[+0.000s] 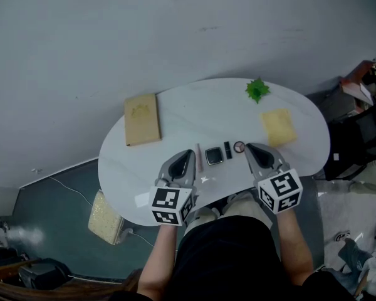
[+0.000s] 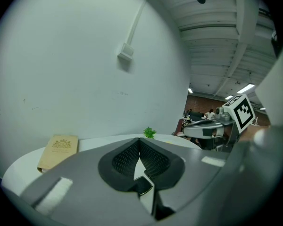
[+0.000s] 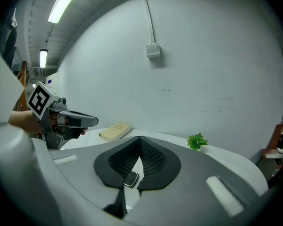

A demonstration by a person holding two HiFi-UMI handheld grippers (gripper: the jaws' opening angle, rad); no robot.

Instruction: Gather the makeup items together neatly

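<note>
Between the closed, empty left gripper (image 1: 188,153) and right gripper (image 1: 250,147), four makeup items (image 1: 214,155) lay neatly rowed; gathering appeared complete.

The counter (image 1: 194,105) is white, smooth and faintly glossy, with a glint near its front edge. The tan book (image 1: 142,119) has a matt, card-like cover with a stamped crest. The yellow sheet (image 1: 278,126) looks soft and matt, perhaps sponge or cloth. The green sprig (image 1: 257,89) looks plastic. The square compact (image 1: 214,155) has a glossy dark lid in a shiny metallic rim. The left tongs (image 2: 139,140) and right tongs (image 3: 140,138) are matt grey plastic with black, ribbed, rubbery pads (image 2: 125,161).
</note>
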